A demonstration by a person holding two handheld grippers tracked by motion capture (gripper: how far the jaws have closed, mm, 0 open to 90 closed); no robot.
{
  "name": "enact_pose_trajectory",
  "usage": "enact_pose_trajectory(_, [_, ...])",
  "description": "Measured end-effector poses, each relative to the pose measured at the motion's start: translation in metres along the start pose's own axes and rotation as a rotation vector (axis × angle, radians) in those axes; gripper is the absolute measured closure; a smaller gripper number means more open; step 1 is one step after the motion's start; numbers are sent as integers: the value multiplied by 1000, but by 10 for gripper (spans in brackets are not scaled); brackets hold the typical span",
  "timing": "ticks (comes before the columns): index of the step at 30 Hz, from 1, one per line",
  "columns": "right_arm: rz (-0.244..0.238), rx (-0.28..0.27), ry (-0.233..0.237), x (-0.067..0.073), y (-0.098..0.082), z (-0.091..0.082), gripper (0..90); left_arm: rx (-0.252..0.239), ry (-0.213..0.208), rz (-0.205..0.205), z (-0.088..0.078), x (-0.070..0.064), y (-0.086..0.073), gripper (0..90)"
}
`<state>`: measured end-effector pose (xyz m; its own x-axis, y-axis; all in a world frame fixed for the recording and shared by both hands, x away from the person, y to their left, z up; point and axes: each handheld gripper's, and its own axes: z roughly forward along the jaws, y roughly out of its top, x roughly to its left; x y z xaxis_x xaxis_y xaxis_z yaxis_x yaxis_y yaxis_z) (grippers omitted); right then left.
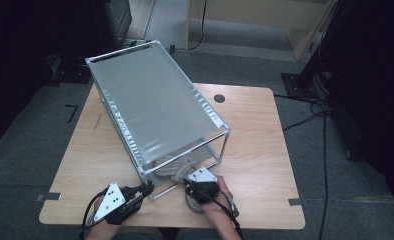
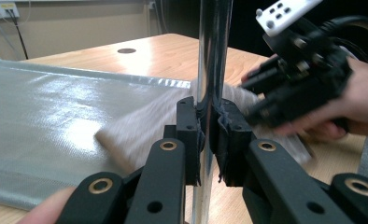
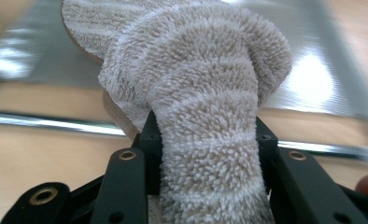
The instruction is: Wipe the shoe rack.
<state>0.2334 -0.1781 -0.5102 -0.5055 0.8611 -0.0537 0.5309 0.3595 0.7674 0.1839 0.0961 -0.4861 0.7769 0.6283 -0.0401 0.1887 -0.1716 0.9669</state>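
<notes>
At the rack's near corner, left gripper (image 2: 209, 135) clamps its shiny chrome post (image 2: 212, 56); right gripper (image 3: 208, 144) pinches a fluffy striped towel (image 3: 196, 79).

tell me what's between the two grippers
Only the rack's chrome corner post, which the left gripper clamps; the right gripper sits just past it, per the left gripper view.

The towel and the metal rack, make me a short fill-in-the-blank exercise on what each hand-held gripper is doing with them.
1. The left hand-held gripper is shut on the rack's upright metal ____.
2. The right hand-held gripper grips a fluffy striped ____.
3. The rack stands on a ____ table.
4. The towel is at the rack's ____ shelf.

Missing words: post; towel; wooden; bottom
</notes>
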Motion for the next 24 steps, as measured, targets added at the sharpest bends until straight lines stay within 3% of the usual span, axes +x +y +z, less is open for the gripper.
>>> enact_pose_trajectory(5, [76,-10,-153,-38,-5,0,614,0,-1,-1,0,0,0,819])
enact_pose_trajectory(9, [122,-38,-219,-54,-12,-2,606,1,-2,-1,0,0,0,819])
enact_pose_trajectory(12, [107,-32,-205,-49,-11,-2,607,0,-3,-2,0,0,0,819])
enact_pose_trajectory(15, [90,-31,-161,-36,-10,-1,607,0,-4,-4,0,0,0,819])
enact_pose_trajectory(24, [-26,-38,38,26,-2,1,602,0,-7,-10,1,0,0,819])
